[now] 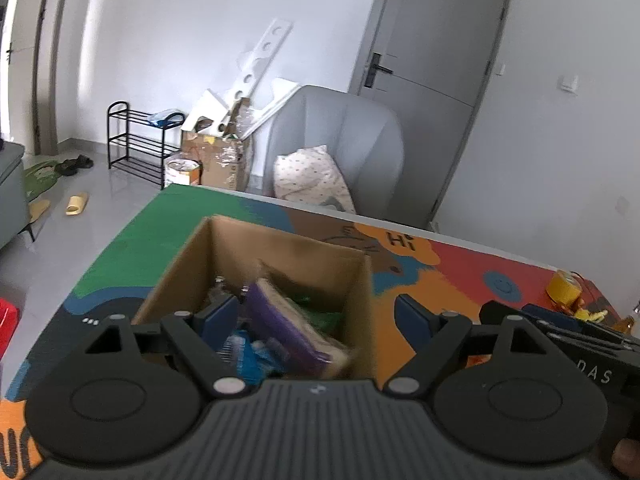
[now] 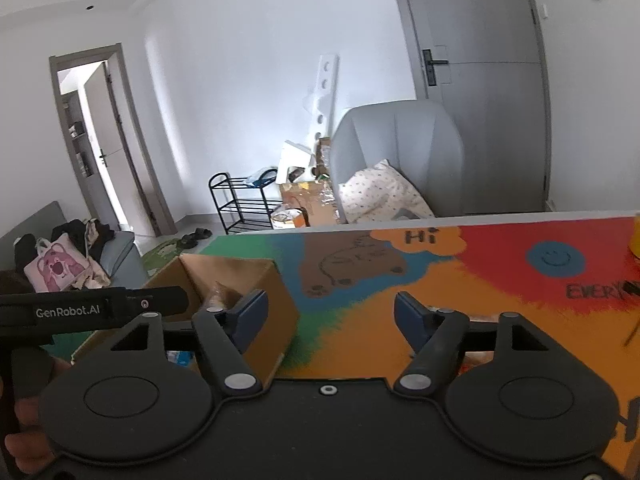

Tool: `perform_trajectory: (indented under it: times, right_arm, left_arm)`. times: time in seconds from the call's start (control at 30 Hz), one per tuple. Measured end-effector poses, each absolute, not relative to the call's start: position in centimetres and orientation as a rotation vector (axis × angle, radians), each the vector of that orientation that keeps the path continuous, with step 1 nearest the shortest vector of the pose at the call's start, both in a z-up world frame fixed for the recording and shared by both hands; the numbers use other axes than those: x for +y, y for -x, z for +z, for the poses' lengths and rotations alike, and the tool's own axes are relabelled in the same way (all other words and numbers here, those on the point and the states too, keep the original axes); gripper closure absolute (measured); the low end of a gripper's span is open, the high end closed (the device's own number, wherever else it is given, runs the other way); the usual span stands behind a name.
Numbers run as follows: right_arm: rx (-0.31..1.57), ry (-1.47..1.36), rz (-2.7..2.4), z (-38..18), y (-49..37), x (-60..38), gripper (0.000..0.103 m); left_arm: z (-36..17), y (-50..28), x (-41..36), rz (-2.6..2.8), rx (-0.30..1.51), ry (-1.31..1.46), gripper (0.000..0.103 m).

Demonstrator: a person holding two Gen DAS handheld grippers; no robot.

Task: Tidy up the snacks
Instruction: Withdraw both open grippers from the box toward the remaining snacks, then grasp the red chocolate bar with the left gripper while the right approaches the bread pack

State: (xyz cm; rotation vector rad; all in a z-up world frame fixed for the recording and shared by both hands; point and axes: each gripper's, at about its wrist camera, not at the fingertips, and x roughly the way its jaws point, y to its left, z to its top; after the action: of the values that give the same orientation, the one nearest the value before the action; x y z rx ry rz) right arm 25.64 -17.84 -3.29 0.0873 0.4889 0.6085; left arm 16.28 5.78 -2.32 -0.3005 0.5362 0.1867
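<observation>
My left gripper (image 1: 316,316) hangs over the open cardboard box (image 1: 280,252), its two blue-padded fingers spread wide with nothing between them; the left pad sits over the box's inside, the right pad (image 1: 414,320) outside the box's right wall, above the colourful mat (image 1: 460,268). My right gripper (image 2: 330,318) is held just beside the box to its right, tipped down toward the mat, its fingers likewise wide apart and empty; its left pad (image 2: 250,314) overlaps the box's right wall in that view. In the left wrist view the right tool's black body (image 1: 560,340) crosses the lower right corner, and in the right wrist view the left tool's black handle (image 2: 92,306) lies across the box's near left side. Inside the box the snacks lie in a heap: a purple pack (image 1: 288,328) leaning toward the right wall, blue wrappers (image 1: 248,356) below it, something green behind, all somewhat blurred. A yellow roll (image 1: 564,288) stands at the mat's far right edge, and beyond the table sits a grey armchair (image 1: 344,144) with a spotted cushion (image 1: 312,176).
</observation>
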Motion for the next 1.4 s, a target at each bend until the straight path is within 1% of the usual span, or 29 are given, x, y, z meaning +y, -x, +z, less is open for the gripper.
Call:
perform_trajectory:
  times: [0.03,0.23,0.63,0.73,0.8,0.87,0.93,1.13,1.4]
  right_arm:
    - [0.489,-0.089,0.603,-3.3,-25.6,-18.2,0.028]
    - [0.500,-0.100,0.572,-3.7,-25.7,-20.1,0.023]
    - [0.525,-0.137,0.506,-5.1,-26.3,-24.9,0.023]
    - [0.538,-0.141,0.496,-5.7,-26.4,-25.5,0.023]
    - [0.549,-0.145,0.495,-6.0,-26.6,-25.8,0.023]
    - [0.557,-0.147,0.493,-6.3,-26.8,-25.9,0.023]
    - [0.559,-0.148,0.487,-6.6,-26.8,-26.2,0.023]
    - [0.581,-0.163,0.468,-7.5,-27.7,-27.7,0.027]
    - [0.609,-0.187,0.449,-8.8,-29.1,-29.4,0.028]
  left_arm:
    - [-2.3,-16.3,5.4,0.178,0.536,0.297,0.019]
    - [-2.2,-16.9,3.4,0.126,0.545,0.278,0.019]
    - [-2.8,-18.7,-0.8,0.061,0.564,0.243,0.019]
    - [-3.0,-19.1,-1.7,0.051,0.569,0.240,0.022]
    - [-3.1,-19.2,-2.2,0.043,0.565,0.232,0.025]
    - [-3.2,-19.5,-2.7,0.034,0.567,0.227,0.034]
    - [-3.5,-19.9,-3.2,0.021,0.579,0.232,0.039]
    - [-4.8,-21.3,-4.7,-0.002,0.618,0.222,0.040]
    - [-6.6,-23.5,-7.0,-0.037,0.648,0.191,0.040]
